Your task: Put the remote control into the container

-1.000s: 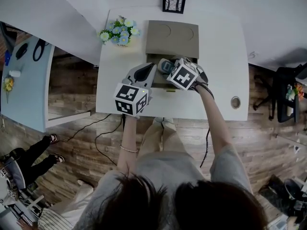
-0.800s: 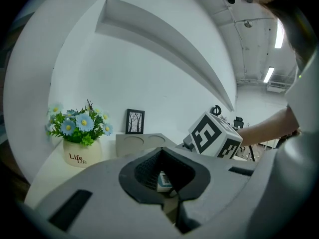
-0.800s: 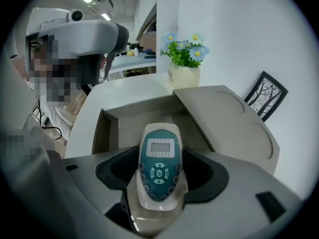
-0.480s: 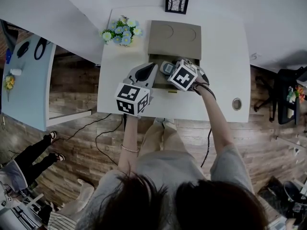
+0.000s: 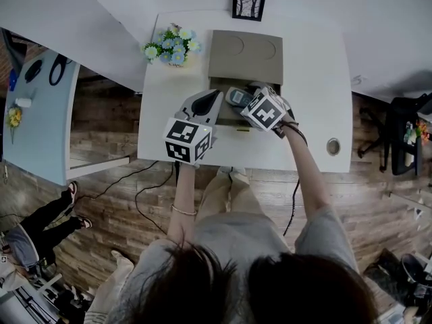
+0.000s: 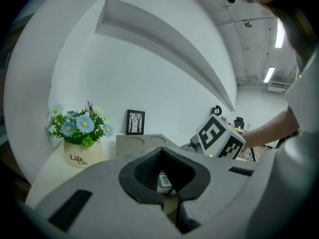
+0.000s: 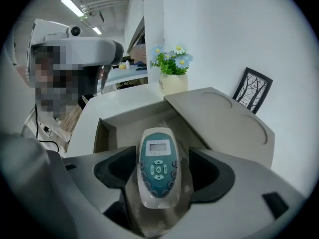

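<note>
White desk [image 5: 310,79] against a white wall, wood-plank floor around it.

- Pot of blue and white flowers [image 5: 171,46]: upright, ahead and to the left of the left tool, well apart from it.
- Left tool [image 5: 208,102]: tips brought together, nothing gripped, aimed toward the container, tips just short of its near-left corner.
- Small framed picture [image 5: 247,2] of bare trees: propped at the wall, far ahead of both tools.
- Container [image 5: 243,56]: grey-brown box, lid flap folded back flat beyond the tools, two round recesses in the flap. Open cavity directly under the right tool's tips.
- Remote control [image 7: 158,166]: pale body, teal face, small screen above a round keypad. Face up in the container's open cavity, between the right tool's pads.
- Right tool [image 7: 162,156]: jaws spreading wide, pads clear of the remote's sides.
- Round grommet [image 5: 333,146]: set in the desk, well to the right of the right tool.
</note>
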